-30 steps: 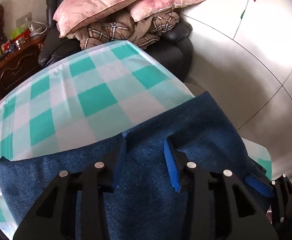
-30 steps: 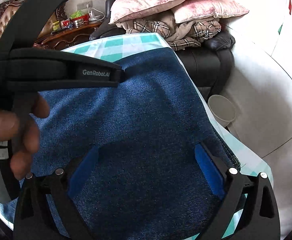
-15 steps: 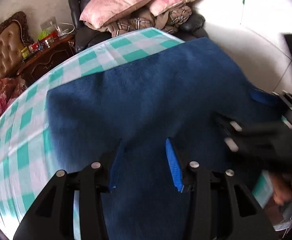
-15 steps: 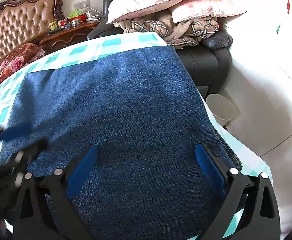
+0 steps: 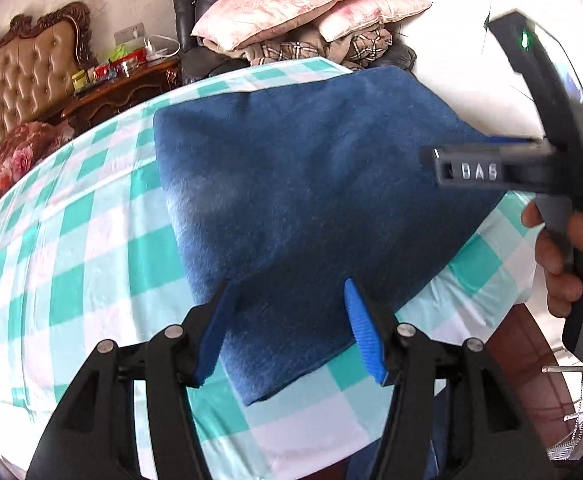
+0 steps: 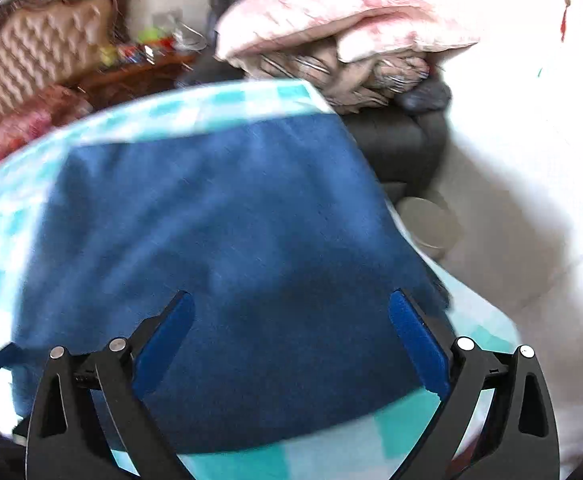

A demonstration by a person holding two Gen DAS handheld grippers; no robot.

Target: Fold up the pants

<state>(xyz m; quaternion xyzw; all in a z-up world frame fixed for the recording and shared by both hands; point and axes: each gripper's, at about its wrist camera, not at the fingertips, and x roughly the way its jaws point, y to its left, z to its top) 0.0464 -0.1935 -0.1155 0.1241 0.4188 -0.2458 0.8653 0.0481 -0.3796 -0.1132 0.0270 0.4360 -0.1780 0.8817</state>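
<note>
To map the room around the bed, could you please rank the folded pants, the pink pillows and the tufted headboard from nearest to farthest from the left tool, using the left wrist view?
1. Folded pants: directly ahead of the left tool.
2. Tufted headboard: far left.
3. Pink pillows: top centre, on the armchair; too close to the headboard to call.

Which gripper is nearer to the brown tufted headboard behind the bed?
Left. The left gripper, jaws opening and empty, is over the folded blue denim pants' near-left edge, on the side toward the brown tufted headboard. The right gripper is over their right side, farther away.
</note>
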